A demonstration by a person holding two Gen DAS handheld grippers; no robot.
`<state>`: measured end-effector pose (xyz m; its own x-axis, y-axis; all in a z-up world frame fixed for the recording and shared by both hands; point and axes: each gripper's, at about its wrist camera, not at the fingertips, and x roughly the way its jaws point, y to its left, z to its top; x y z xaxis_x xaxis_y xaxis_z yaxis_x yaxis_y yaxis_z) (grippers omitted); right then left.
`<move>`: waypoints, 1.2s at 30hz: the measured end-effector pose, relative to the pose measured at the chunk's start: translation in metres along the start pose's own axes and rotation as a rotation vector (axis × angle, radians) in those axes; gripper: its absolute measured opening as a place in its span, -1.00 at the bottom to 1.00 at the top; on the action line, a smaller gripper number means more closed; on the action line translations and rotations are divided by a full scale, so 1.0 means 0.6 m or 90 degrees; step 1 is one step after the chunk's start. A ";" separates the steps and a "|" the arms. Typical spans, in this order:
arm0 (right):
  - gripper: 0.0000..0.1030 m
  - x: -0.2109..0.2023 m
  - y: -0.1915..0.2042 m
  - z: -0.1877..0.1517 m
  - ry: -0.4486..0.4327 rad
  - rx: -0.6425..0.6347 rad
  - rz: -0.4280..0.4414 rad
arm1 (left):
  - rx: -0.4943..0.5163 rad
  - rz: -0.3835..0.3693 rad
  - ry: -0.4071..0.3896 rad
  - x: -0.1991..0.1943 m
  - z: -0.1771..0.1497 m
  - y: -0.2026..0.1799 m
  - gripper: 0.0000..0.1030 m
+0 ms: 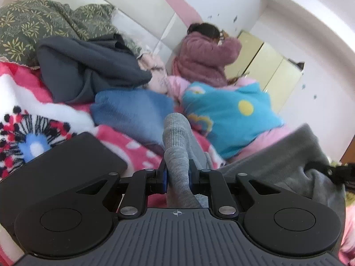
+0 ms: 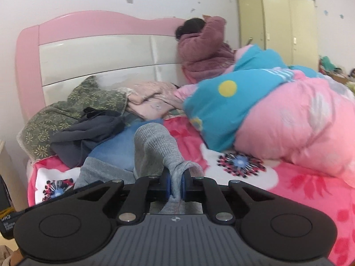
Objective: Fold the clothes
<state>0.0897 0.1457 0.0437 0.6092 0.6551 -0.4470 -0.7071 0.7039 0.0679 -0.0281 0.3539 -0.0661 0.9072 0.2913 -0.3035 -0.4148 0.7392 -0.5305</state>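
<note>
A grey knitted garment (image 1: 177, 146) with a ribbed cuff is pinched in my left gripper (image 1: 177, 177), which is shut on it; more of its grey cloth (image 1: 288, 168) hangs off to the right. My right gripper (image 2: 176, 186) is shut on another ribbed part of the same grey garment (image 2: 155, 146), which stands up above its fingers. Both grippers hover over a pink flowered bedspread (image 2: 277, 188). Behind lie a blue garment (image 1: 133, 108), also in the right wrist view (image 2: 113, 153), and a dark grey garment (image 1: 88, 71).
A person in a mauve fleece top (image 2: 199, 51) leans on the pink and white headboard (image 2: 99, 51). A bulky pink and turquoise quilt (image 2: 277, 115) fills the bed's right side. A green leaf-print cloth (image 2: 66, 115) and pale pink clothes (image 2: 150, 102) lie near the headboard. A cream wardrobe (image 2: 288, 26) stands beyond.
</note>
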 end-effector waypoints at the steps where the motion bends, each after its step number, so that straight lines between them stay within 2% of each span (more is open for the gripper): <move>1: -0.81 0.005 -0.002 -0.001 0.005 0.004 0.003 | 0.008 0.006 0.009 0.003 -0.002 0.000 -0.70; 4: -0.81 0.018 -0.007 -0.005 0.018 0.015 0.012 | 0.027 0.016 0.021 0.006 -0.005 -0.001 -0.64; 5: -0.81 0.023 -0.009 -0.006 0.023 0.019 0.014 | 0.034 0.023 0.023 0.006 -0.006 -0.003 -0.54; 7: -0.81 0.032 -0.012 -0.009 0.032 0.027 0.020 | 0.049 0.044 0.025 0.004 -0.008 -0.005 -0.25; 9: -0.78 0.041 -0.016 -0.012 0.041 0.034 0.026 | 0.055 0.061 0.008 -0.006 -0.008 -0.006 0.30; 11: -0.69 0.051 -0.020 -0.014 0.050 0.042 0.032 | 0.066 0.070 -0.030 -0.026 -0.006 -0.010 0.50; 14: -0.38 0.055 -0.025 -0.016 0.061 0.057 0.040 | 0.087 0.080 -0.089 -0.057 -0.005 -0.021 0.69; 15: -0.23 0.046 -0.028 -0.014 0.060 0.065 0.043 | 0.093 0.083 -0.107 -0.067 -0.005 -0.025 0.69; 18: -0.10 0.019 -0.035 -0.009 0.059 0.090 0.052 | 0.089 0.059 -0.133 -0.086 0.002 -0.036 0.69; 23: 0.09 -0.032 -0.028 -0.008 0.049 0.070 0.047 | 0.119 -0.006 -0.057 -0.057 0.000 -0.069 0.63; 25: 0.18 -0.048 -0.016 -0.012 0.055 0.053 0.047 | 0.150 -0.002 -0.042 -0.042 -0.015 -0.081 0.58; 27: 0.32 -0.059 -0.002 -0.021 0.067 0.029 0.046 | 0.181 0.005 -0.034 -0.029 -0.032 -0.089 0.40; 31: 0.36 -0.058 0.036 -0.053 0.109 -0.043 0.037 | 0.213 -0.001 -0.010 -0.016 -0.047 -0.095 0.28; 34: 0.36 -0.041 0.067 -0.086 0.139 -0.119 0.024 | 0.219 -0.010 0.004 -0.010 -0.054 -0.095 0.27; 35: 0.30 -0.033 0.072 -0.096 0.146 -0.132 0.017 | 0.216 -0.011 0.010 -0.009 -0.055 -0.094 0.27; 36: 0.10 -0.025 0.074 -0.105 0.154 -0.141 0.011 | 0.212 -0.012 0.016 -0.007 -0.056 -0.092 0.27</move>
<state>0.0264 0.1500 -0.0031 0.5123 0.5631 -0.6484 -0.7934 0.5994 -0.1064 -0.0111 0.2916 -0.0620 0.9107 0.2632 -0.3183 -0.3483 0.9035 -0.2497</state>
